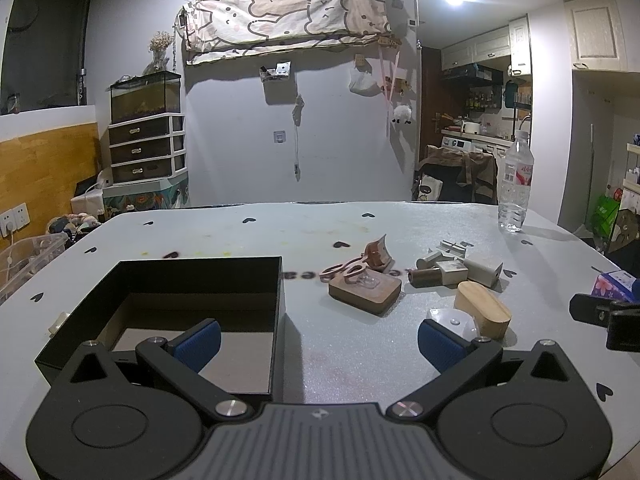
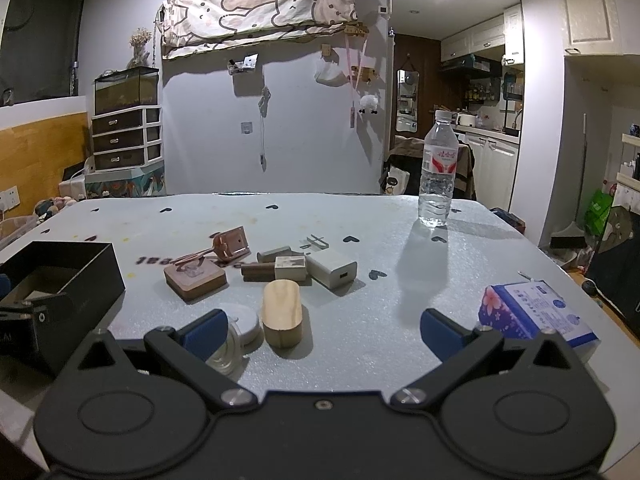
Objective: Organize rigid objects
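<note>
An open black box [image 1: 192, 300] stands on the table at the left; it also shows in the right wrist view [image 2: 80, 276]. A cluster of small objects lies mid-table: a brown wooden block with a clear hook [image 1: 365, 291] [image 2: 195, 278], pink scissors [image 1: 346, 270], a light oval wooden piece [image 1: 482, 314] [image 2: 281, 314], a white charger [image 1: 482, 270] [image 2: 331, 267], a brown bottle [image 1: 434, 274] [image 2: 272, 270] and a round clear item [image 2: 240, 322]. My left gripper [image 1: 318, 344] is open and empty, beside the box. My right gripper [image 2: 320, 334] is open and empty, just before the oval piece.
A water bottle [image 2: 438, 172] [image 1: 516, 184] stands at the far right of the table. A blue tissue pack [image 2: 532, 316] lies at the right edge. A clear plastic bin [image 1: 28, 258] sits off the table's left side. The right gripper's tip [image 1: 608, 316] shows at right.
</note>
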